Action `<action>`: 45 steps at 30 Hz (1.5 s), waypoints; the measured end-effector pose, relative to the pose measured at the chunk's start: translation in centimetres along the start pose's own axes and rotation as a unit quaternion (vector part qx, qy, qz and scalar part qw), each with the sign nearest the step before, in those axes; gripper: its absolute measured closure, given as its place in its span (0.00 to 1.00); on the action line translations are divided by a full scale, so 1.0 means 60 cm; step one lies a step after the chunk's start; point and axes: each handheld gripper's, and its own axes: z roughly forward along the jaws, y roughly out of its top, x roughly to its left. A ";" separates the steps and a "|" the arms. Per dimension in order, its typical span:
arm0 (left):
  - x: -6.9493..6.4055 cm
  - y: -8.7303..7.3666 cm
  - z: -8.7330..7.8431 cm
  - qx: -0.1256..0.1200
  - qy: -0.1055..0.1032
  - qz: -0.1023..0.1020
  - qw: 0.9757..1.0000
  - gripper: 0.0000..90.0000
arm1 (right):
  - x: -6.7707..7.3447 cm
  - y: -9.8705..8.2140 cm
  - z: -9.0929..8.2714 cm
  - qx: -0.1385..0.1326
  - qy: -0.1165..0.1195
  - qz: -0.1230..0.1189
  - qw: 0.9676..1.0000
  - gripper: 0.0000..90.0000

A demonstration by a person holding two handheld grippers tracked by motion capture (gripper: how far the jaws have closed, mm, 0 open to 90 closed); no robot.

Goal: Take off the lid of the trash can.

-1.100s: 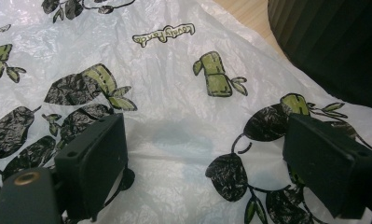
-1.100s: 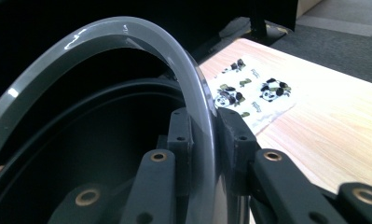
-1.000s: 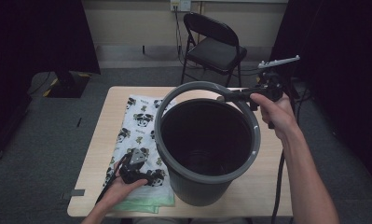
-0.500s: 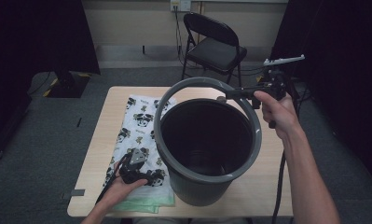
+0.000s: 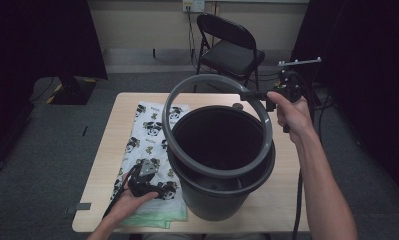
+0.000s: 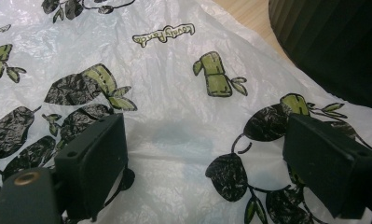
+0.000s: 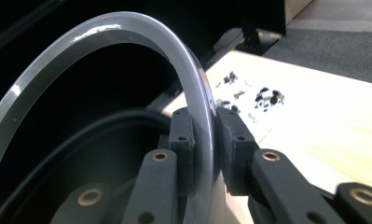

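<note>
High view: bin (image 5: 222, 197) stands at the near right of the table (image 5: 282, 200), its base close to the near edge
Ring: grey ring (image 5: 187, 150) is tilted, near side resting on the bin's rim, far side lifted above it
Right gripper: right gripper (image 5: 259, 96) has its jaws pinched narrow on the ring's far right edge, one pad on each face
Left gripper: left gripper (image 6: 207, 163) rests on the bag (image 5: 152, 125), jaws wide, nothing between them
Bag: flat on the table's left half, near end close to the near edge, right side just beside the bin
Open room: bare table to the far side of the bin and a strip along its right
Chair: chair (image 5: 232, 50) stands beyond the far edge, well apart
Writing: left gripper view shows a small printed word on the bag, upside down, too small to read
</note>
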 end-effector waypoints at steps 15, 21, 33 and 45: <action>0.000 0.000 0.000 0.000 -0.001 0.001 1.000 0.15 | -0.045 0.024 0.023 -0.058 -0.082 0.094 0.990 0.87; 0.001 0.000 0.000 0.000 -0.002 0.002 1.000 0.15 | -0.061 0.035 0.027 -0.072 -0.118 0.123 0.983 0.88; 0.001 0.000 0.000 0.000 -0.004 0.003 1.000 0.15 | -0.088 0.062 0.029 -0.106 -0.242 0.150 0.953 0.88; 0.001 0.000 -0.001 0.002 -0.005 0.002 1.000 0.15 | -0.124 0.055 0.027 -0.120 -0.337 0.167 0.919 0.89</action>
